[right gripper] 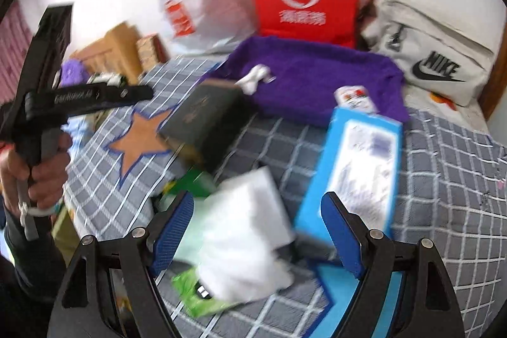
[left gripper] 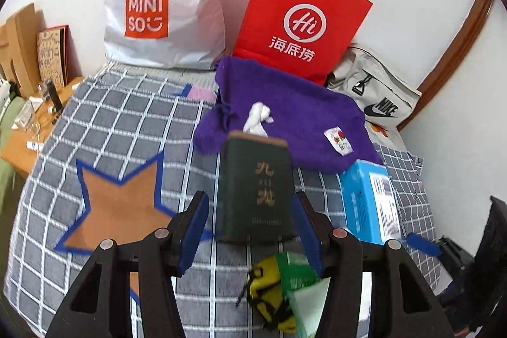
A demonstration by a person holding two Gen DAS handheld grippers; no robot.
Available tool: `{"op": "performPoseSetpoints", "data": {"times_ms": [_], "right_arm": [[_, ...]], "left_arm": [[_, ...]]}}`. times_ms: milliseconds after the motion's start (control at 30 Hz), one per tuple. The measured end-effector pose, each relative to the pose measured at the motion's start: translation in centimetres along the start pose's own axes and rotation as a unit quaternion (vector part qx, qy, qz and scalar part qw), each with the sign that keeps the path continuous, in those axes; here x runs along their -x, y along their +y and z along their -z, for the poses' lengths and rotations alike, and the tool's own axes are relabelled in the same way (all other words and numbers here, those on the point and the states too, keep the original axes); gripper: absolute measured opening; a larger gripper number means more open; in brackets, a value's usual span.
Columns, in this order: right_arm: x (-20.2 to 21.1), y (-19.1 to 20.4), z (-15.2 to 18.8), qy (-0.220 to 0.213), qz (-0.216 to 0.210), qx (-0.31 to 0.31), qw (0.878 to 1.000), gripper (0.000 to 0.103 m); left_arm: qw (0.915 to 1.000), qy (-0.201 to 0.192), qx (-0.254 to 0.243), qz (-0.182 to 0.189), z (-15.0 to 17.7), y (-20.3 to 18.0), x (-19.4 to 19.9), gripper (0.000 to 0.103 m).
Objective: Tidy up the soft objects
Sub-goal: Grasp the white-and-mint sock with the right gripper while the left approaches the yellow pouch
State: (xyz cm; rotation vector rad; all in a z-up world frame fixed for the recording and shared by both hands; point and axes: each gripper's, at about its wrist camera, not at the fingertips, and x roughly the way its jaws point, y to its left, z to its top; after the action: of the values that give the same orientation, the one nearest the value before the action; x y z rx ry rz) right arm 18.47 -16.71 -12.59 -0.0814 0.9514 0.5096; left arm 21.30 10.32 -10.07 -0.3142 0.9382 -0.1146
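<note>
A dark green tissue box (left gripper: 256, 189) with white tissue sticking out stands on the checked bedspread (left gripper: 126, 122), just ahead of my open left gripper (left gripper: 250, 222); it also shows in the right wrist view (right gripper: 202, 119). A purple knitted cloth (left gripper: 285, 116) lies behind it. A blue tissue pack (left gripper: 369, 201) lies to the right. A green-and-white tissue pack (right gripper: 240, 230) lies between the fingers of my open right gripper (right gripper: 258, 232); the view is blurred. A yellow pouch (left gripper: 269, 290) lies below the left gripper.
A white MINISO bag (left gripper: 164, 2), a red paper bag (left gripper: 301, 18) and a grey Nike bag (left gripper: 374, 91) lean on the wall at the back. A wooden side table (left gripper: 31, 129) with clutter stands left of the bed. A hand holds the left gripper's handle (right gripper: 41, 122).
</note>
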Motion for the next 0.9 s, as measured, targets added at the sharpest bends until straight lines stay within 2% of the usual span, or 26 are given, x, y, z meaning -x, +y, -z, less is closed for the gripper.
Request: {"op": "performPoseSetpoints", "data": {"times_ms": [33,100,167,233,300,333,367,400,433,500,633,900], "right_arm": [[-0.4,0.7,0.5,0.004,0.000,0.007,1.000,0.082],[-1.3,1.5,1.2,0.012,0.009,0.020,1.000,0.082],[-2.7,2.2,1.9,0.024,0.041,0.034,0.998,0.082],[-3.7,2.7,2.5,0.031,0.066,0.047,0.996,0.075],[-4.3,2.9,3.1,0.032,0.061,0.057,0.996,0.051],[-4.3,3.0,3.3,0.030,0.057,0.060,0.996,0.046],[-4.1,3.1,3.5,0.022,0.058,0.062,0.996,0.035],[-3.7,3.2,3.6,0.016,0.056,0.065,0.996,0.019],[-3.5,3.2,3.6,0.014,0.053,0.064,0.996,0.014],[-2.4,3.0,3.3,-0.002,0.044,0.049,0.998,0.010],[0.2,2.5,2.7,-0.052,0.011,0.020,0.998,0.009],[4.7,0.9,3.5,-0.106,0.000,-0.022,0.994,0.009]], "left_arm": [[1.0000,0.001,0.005,0.005,0.5,0.3,0.0,0.058],[0.9998,0.006,0.014,0.011,1.6,0.9,-0.1,0.058],[0.9998,0.011,0.011,0.012,2.4,1.3,-0.1,0.058],[0.9998,0.011,0.004,0.015,3.6,1.6,0.0,0.058],[0.9997,0.012,-0.006,0.019,4.6,1.7,0.2,0.058],[0.9997,0.015,-0.009,0.019,5.2,1.9,0.2,0.058],[0.9996,0.018,-0.010,0.018,5.6,2.1,0.1,0.058],[0.9996,0.020,-0.010,0.017,5.9,2.3,0.1,0.058],[0.9996,0.022,-0.009,0.016,6.3,2.5,0.0,0.058],[0.9995,0.023,-0.007,0.017,6.7,2.8,-0.1,0.058],[0.9995,0.024,-0.009,0.020,7.2,2.8,-0.3,0.058],[0.9984,0.046,-0.024,0.022,8.7,1.5,-1.4,0.058]]}}
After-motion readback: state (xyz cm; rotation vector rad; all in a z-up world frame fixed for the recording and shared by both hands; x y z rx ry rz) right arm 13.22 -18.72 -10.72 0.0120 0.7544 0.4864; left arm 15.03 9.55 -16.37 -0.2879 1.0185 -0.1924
